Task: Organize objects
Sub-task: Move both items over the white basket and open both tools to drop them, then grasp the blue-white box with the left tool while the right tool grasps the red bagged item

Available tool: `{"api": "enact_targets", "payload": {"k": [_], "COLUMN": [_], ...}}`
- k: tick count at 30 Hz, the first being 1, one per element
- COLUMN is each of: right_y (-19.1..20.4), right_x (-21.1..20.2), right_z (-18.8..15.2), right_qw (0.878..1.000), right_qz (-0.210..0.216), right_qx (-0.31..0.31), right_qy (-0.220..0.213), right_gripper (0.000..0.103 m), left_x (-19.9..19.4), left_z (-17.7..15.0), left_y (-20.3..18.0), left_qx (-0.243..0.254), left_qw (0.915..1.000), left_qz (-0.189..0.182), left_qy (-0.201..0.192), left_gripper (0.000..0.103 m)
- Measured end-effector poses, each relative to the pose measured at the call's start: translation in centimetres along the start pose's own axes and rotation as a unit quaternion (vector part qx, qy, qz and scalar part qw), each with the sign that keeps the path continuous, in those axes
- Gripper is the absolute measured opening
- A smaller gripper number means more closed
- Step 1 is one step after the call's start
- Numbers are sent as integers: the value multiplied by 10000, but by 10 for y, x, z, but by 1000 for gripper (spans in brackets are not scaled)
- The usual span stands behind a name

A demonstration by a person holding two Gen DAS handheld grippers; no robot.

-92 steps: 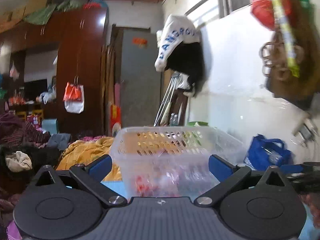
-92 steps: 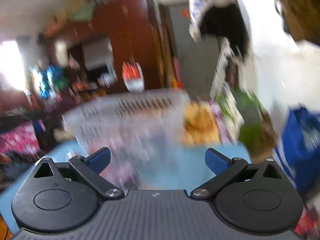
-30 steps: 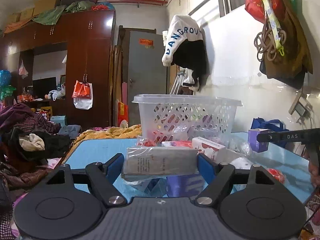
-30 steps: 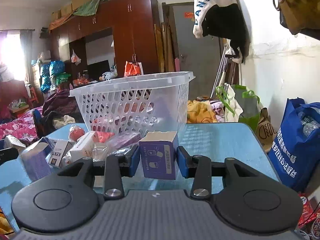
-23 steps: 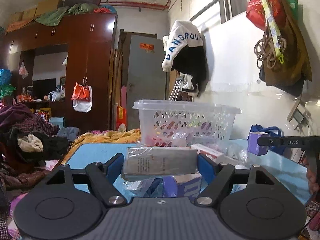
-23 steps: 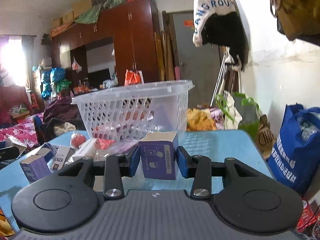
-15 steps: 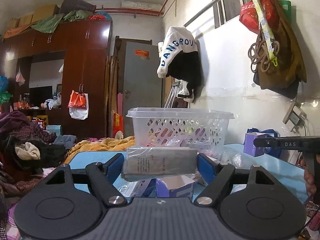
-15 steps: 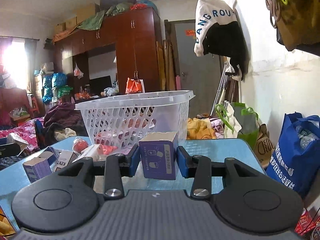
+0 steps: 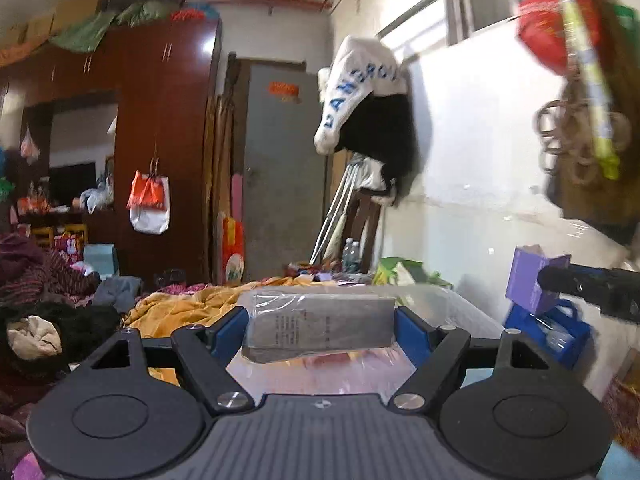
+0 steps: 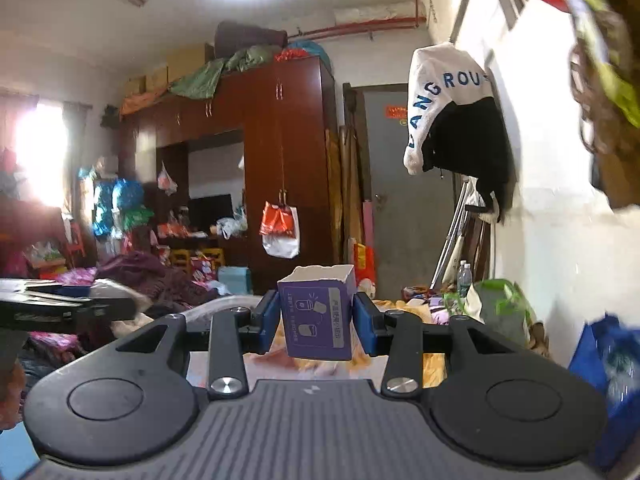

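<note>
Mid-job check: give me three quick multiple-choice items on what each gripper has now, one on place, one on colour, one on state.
1. Where is the grey packet?
A. Between the left gripper's fingers, over the basket
B. Flat on the bed
C. Hanging on the door

2. What colour is the box in the right gripper?
A. Red
B. Purple
C. Yellow

3. What state is the right gripper in?
A. Wide open, empty
B. Out of view
C. Shut on the box

Answers:
1 A: blue pads press both ends of the packet, with the clear basket rim beneath.
2 B: its printed face is purple, with a white torn top.
3 C: both pads touch the box's sides.
</note>
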State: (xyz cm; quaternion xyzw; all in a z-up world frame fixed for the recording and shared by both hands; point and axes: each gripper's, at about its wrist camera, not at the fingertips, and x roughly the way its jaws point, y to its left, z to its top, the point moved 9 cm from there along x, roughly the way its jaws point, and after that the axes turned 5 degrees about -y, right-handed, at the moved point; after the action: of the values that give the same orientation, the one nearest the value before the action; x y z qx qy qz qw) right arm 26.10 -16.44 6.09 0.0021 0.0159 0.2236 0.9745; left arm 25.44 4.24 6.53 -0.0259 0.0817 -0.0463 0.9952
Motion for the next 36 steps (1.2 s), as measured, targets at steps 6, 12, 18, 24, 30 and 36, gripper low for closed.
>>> {"api": "enact_targets", "payload": {"k": [6, 12, 18, 24, 30, 36], "right_y": [9, 15, 21, 38, 52, 60], "right_x": [55, 21, -62, -128, -128, -127], "right_z": [-23, -30, -83, -151, -165, -170], "right_qw": [9977, 9982, 9976, 9925, 9897, 9885], "right_qz": [-75, -169, 495, 941, 1149, 1204], "right_qx": [-423, -507, 98, 358, 119, 5], "right_qy": [521, 263, 483, 692, 851, 913], "right_gripper": [47, 103, 103, 103, 88, 68], "left_x": [70, 53, -39, -115, -134, -125], "left_z": [-18, -31, -53, -122, -144, -163], "left_y": [2, 5, 9, 19, 10, 3], "left_qx": [-154, 72, -9, -380, -207, -126], "left_qw": [9971, 9976, 9995, 9993, 9997, 9995], "left_qz": [56, 112, -88, 39, 120, 285], "left_qy": [741, 684, 289, 28, -19, 79], "left_gripper": [85, 86, 96, 94, 94, 85]}}
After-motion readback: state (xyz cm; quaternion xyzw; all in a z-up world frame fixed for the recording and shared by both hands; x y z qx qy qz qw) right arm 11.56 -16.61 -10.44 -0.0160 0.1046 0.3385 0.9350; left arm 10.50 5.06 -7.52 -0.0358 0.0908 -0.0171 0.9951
